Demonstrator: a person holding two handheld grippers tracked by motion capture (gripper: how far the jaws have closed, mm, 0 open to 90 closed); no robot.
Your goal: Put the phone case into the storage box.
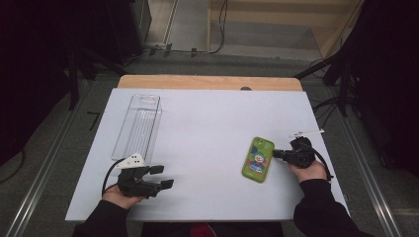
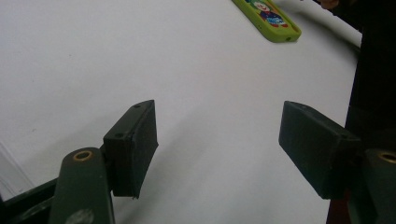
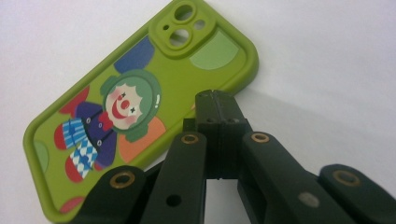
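A green phone case (image 1: 258, 159) with a clown picture lies flat on the white table, right of centre; up close it appears as the phone case (image 3: 130, 112) with its camera cut-out at the far end. My right gripper (image 1: 275, 154) is shut with nothing between its pads, the tips (image 3: 215, 100) right at the case's long right edge. My left gripper (image 1: 162, 176) rests at the front left, jaws open and empty over bare table (image 2: 219, 144). The phone case (image 2: 268, 18) lies far ahead of it.
A clear plastic tray (image 1: 138, 126) stands at the back left of the white board (image 1: 207, 123). A small white stick (image 1: 306, 132) lies near the right edge, behind my right hand. The wooden table edge (image 1: 207, 82) runs along the back.
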